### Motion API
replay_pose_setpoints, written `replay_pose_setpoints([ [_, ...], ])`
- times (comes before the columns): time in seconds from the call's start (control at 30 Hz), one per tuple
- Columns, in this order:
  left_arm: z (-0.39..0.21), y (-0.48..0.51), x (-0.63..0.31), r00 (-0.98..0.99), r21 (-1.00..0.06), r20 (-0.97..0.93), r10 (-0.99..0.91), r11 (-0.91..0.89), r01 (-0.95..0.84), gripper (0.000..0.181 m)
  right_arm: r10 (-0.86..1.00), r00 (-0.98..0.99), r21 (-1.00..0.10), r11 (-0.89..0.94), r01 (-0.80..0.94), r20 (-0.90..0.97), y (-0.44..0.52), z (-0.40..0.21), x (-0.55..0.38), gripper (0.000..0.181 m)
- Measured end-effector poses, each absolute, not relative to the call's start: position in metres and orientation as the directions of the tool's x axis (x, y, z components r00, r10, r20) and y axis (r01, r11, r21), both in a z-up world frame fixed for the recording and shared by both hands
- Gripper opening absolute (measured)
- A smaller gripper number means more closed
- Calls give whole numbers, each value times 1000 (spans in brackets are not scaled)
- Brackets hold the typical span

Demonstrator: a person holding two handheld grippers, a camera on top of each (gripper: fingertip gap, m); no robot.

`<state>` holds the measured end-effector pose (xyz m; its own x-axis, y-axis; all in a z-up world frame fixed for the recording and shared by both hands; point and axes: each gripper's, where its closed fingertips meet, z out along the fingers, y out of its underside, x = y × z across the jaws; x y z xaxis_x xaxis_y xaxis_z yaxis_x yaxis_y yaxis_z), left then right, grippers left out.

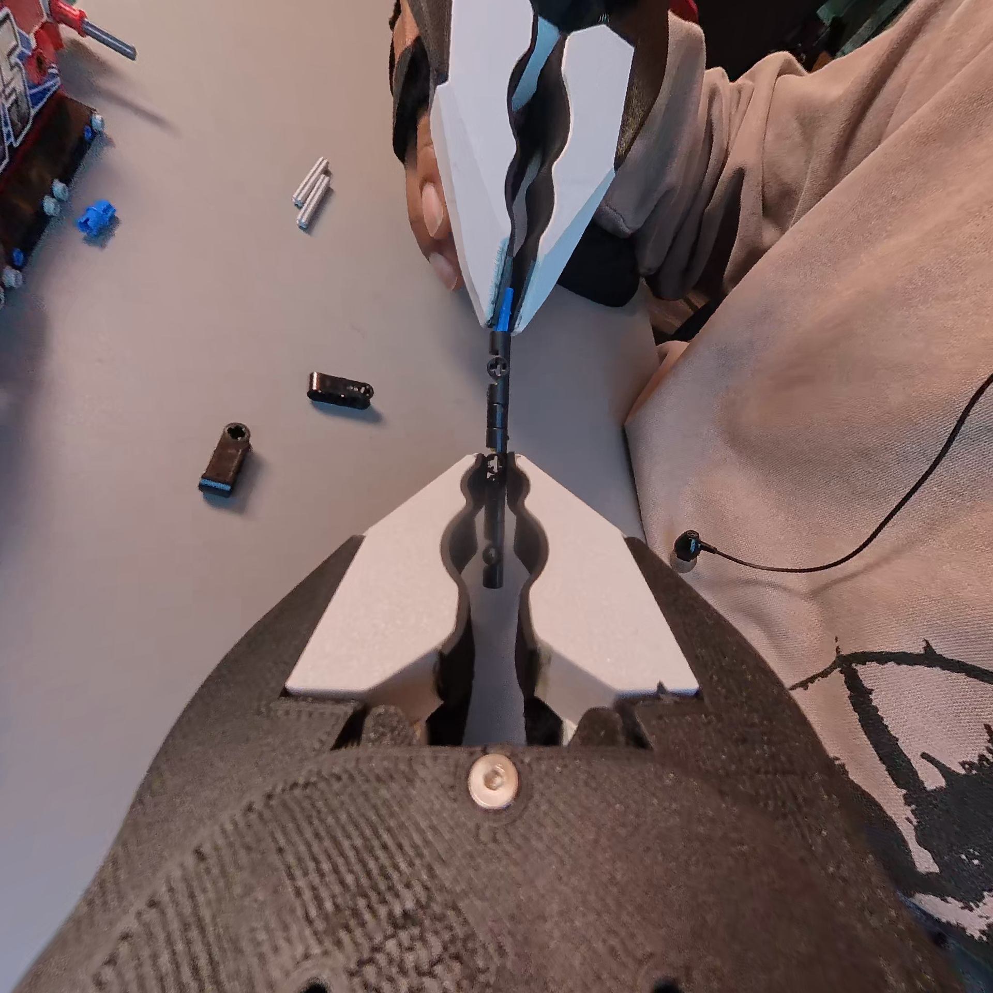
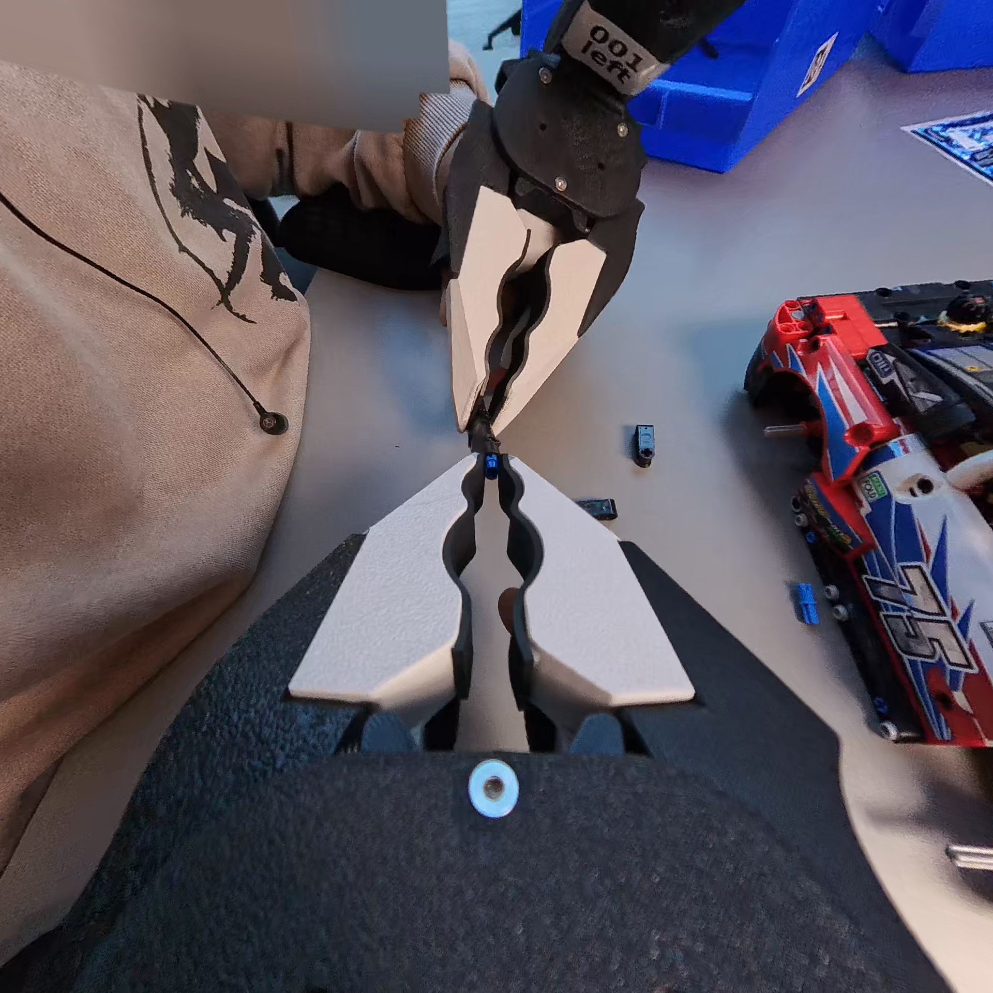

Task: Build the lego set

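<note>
Grey tabletop [image 1: 225, 301] fills the left wrist view, and going from left to right across it: a red, blue and white lego car [image 1: 27, 107] sits at the far left edge, with a small blue connector [image 1: 96, 216] lying just beside it. Further right lie two light grey axle pins [image 1: 311, 192] side by side, then two short black beams [image 1: 228, 457], one nearer the camera than the other, apart from each other. In the middle, the left gripper [image 1: 495, 457] has its jaws pinching the near end of a thin black lego assembly [image 1: 497, 397] held above the tabletop. The right gripper [image 1: 502, 322] comes in from the top, jaws clamped on a blue pin [image 1: 504, 309] at the assembly's far end, so the two grippers meet tip to tip. To the right is a person's beige sweatshirt with a black print and a thin black cord.

In the right wrist view, the sweatshirt is on the left. In the centre the right gripper [image 2: 490, 463] pinches the blue pin [image 2: 490, 465], facing the left gripper [image 2: 482, 419] holding the black assembly [image 2: 483, 432]. Right of them lie a black beam [image 2: 643, 445] and a blue piece [image 2: 805, 602], then the lego car [image 2: 881, 510]. Blue bins [image 2: 752, 80] stand behind.
</note>
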<state>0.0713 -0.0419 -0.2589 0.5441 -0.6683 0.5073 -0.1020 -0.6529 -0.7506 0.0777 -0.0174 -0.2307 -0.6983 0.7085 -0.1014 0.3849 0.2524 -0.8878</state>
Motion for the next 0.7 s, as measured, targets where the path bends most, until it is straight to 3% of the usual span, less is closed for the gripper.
replay_pose_setpoints([
  [0.23,-259,-37,68,647,-811,344,-680,-562,-160,4,734,-656,-876,189,444,-174,-15,-232,76,2],
  [0.7,-256,-37,67,696,-852,212,-686,-478,-212,2,757,-595,-861,85,501,-271,-16,-232,74,2],
])
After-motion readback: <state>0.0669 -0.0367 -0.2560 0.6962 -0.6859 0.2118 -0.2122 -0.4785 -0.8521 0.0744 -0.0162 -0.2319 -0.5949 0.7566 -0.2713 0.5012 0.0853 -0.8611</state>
